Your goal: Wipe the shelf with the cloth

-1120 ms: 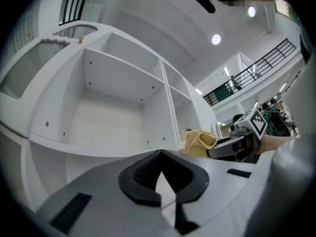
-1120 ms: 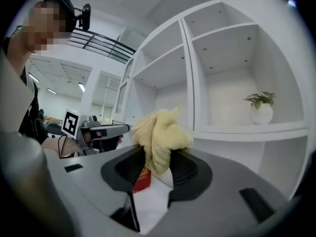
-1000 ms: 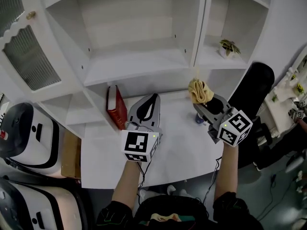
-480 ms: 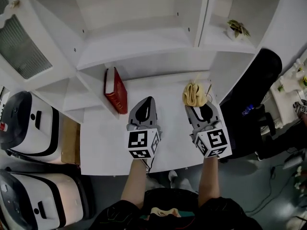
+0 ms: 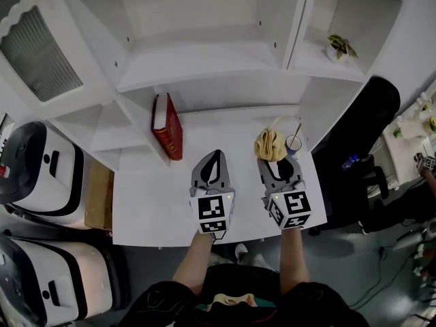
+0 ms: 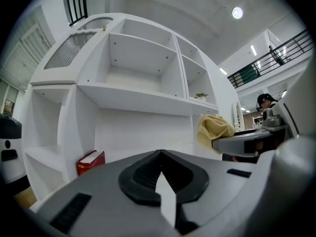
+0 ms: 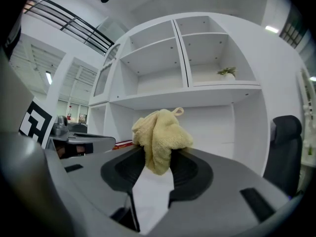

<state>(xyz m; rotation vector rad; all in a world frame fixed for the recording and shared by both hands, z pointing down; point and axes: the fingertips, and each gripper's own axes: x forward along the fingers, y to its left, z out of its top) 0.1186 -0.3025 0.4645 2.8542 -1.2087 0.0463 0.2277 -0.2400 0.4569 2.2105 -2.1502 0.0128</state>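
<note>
"Two grippers sit level over the white tabletop (image 5: 153, 199), near its front edge. What do we have in the right gripper (image 5: 275, 161)?"

"We see its jaws closed on the yellow cloth (image 5: 270, 144). The cloth bunches up above the tips, held off the tabletop in front of the lowest bay of the shelf unit (image 5: 204, 67)."

"And the left gripper (image 5: 214, 157)?"

"Its jaws are pressed together with nothing between them, pointing at the back wall of the same bay."

"What has changed for us in the last second?"

"The right gripper was out to the right and angled inward. It has swung in and now lies parallel to the left one, just beside it. Both appear to have drawn back toward us, and the cloth came along in the jaws. A glass (image 5: 294, 144) that the right gripper partly hid then now shows just right of the cloth."

"Anything that stayed put?"

"The red book (image 5: 167, 127) still stands on edge against the divider at the left of the bay, well apart from both grippers. The small plant (image 5: 338, 45) remains on the upper right shelf. The black chair (image 5: 357, 131) stands to the right of the unit."
</note>
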